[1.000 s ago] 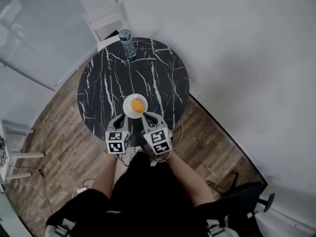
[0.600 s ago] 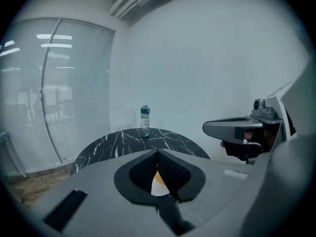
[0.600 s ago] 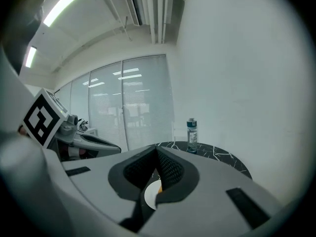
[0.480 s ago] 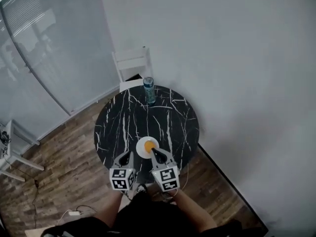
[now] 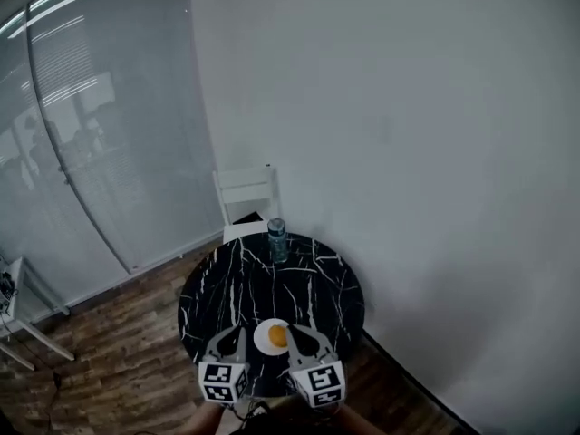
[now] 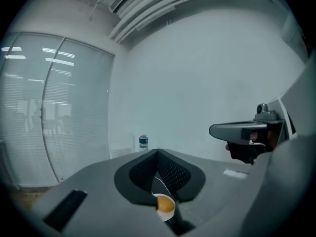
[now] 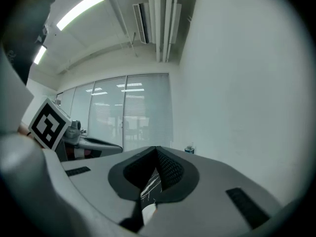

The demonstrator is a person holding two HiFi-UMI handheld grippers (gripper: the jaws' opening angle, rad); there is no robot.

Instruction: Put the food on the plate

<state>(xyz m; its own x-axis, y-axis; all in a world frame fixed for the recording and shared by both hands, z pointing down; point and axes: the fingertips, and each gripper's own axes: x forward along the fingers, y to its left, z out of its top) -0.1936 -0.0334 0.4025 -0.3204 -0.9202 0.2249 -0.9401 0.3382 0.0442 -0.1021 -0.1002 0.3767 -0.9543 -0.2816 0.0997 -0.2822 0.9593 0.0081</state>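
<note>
Head view: round orange food [image 5: 277, 335] sits on white plate [image 5: 261, 339]; left gripper [image 5: 237, 330] and right gripper [image 5: 293, 329] flank it, clenched, empty.

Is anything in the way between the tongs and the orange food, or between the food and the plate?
Nothing visible. The orange food already lies on the white plate, with the shut, empty left tongs and right tongs beside it. The bottle stands at the far edge.

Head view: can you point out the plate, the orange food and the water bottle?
plate [image 5: 262, 339], head view, bare white surface left of the food
orange food [image 5: 277, 335], head view, its middle
water bottle [image 5: 277, 242], head view, middle of its body
</note>
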